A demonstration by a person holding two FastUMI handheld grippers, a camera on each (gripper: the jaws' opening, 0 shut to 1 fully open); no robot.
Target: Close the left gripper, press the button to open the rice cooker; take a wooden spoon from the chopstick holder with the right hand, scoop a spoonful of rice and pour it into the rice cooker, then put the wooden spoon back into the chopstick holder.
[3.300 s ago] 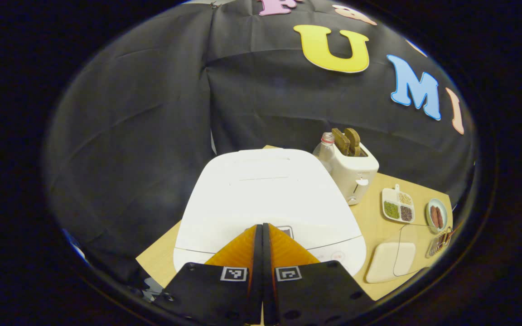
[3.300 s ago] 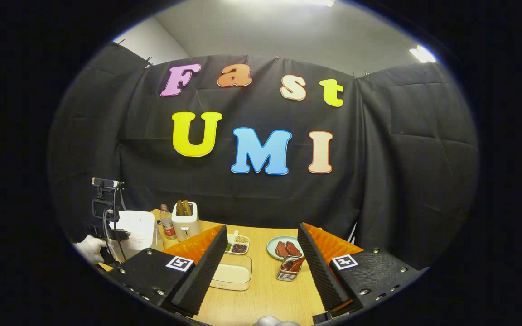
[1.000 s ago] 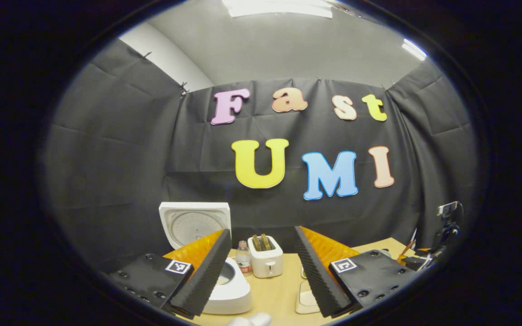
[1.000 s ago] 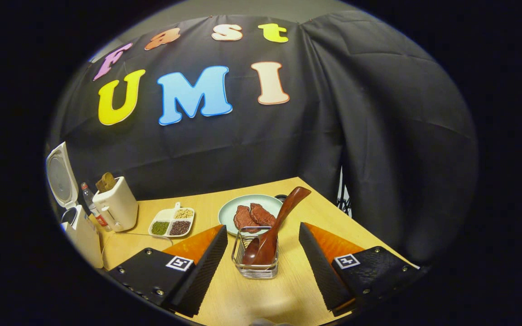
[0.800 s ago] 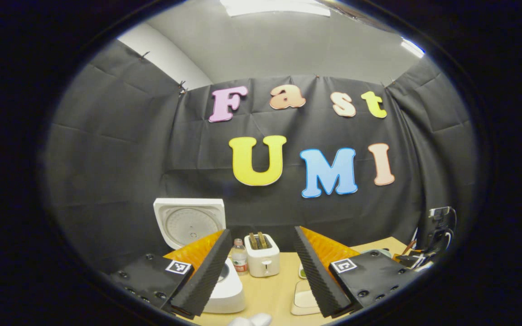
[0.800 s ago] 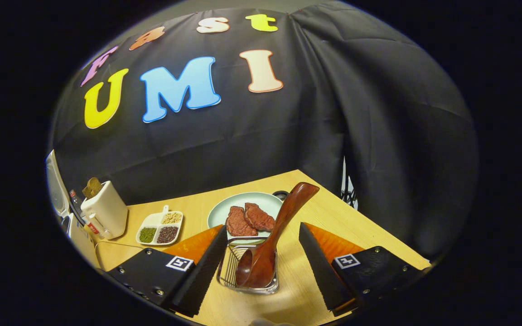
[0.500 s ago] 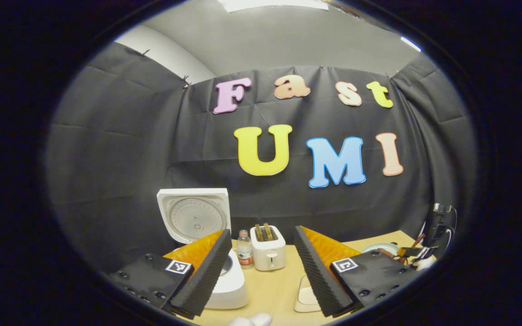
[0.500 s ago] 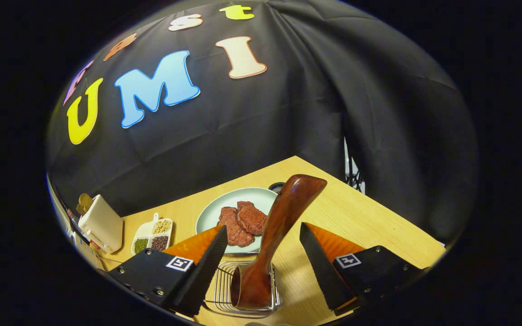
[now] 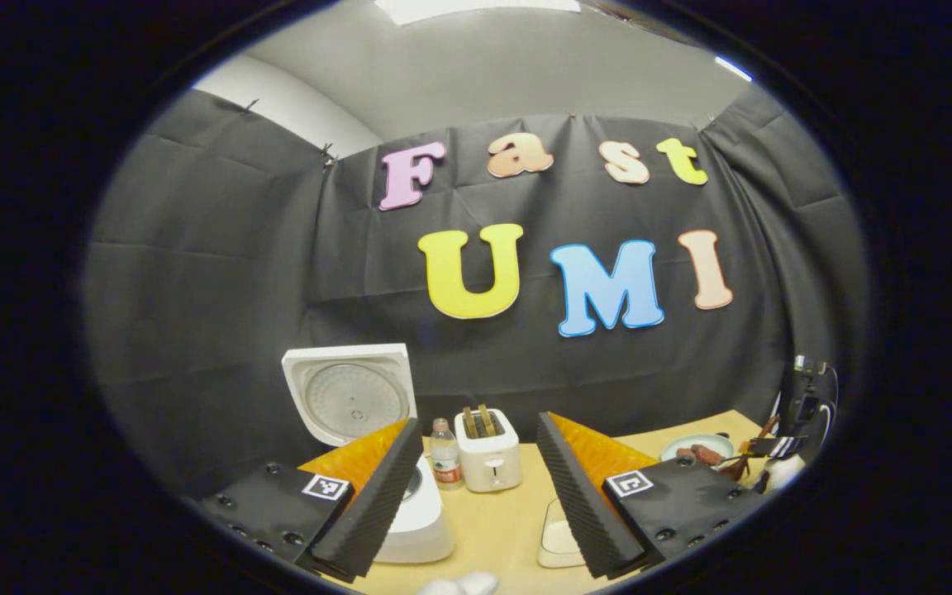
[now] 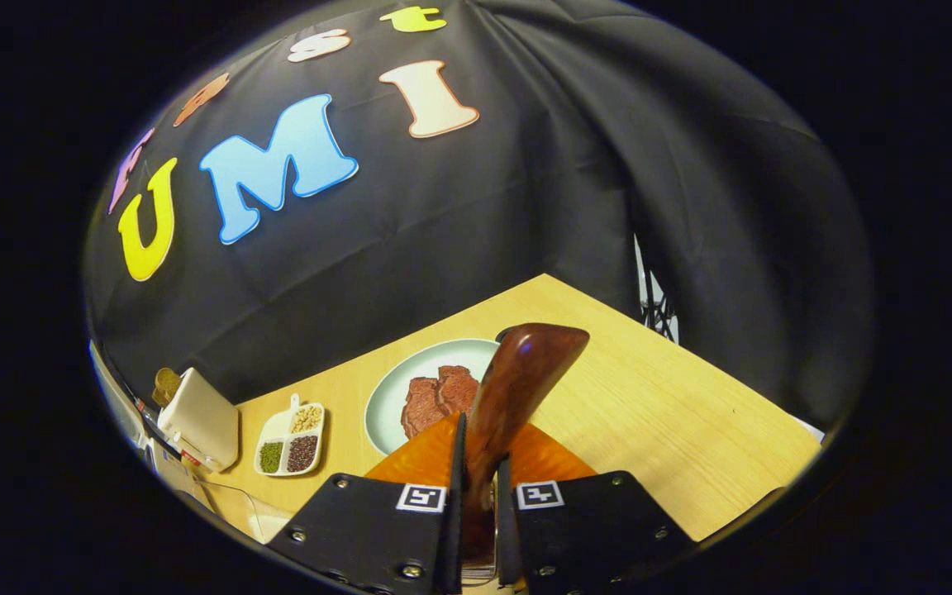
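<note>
In the right gripper view, my right gripper is shut on the handle of the dark wooden spoon, which sticks up and away between the fingers. The spoon's bowl and the chopstick holder are hidden under the fingers. In the left gripper view, the white rice cooker stands at the left with its lid raised upright. My left gripper hangs open above the table's near edge, holding nothing. The cream rice box lies between its fingers. The right gripper appears far off at the right edge.
A white toaster and a small bottle stand beside the cooker. A pale green plate with meat slices lies just beyond the spoon. A divided dish of beans sits left of the plate. The wooden table ends at the black cloth.
My right gripper moved in over the holder and closed on the spoon's handle. The left gripper, shut on the cooker earlier, now hangs open and pulled back; the cooker lid stands open.
</note>
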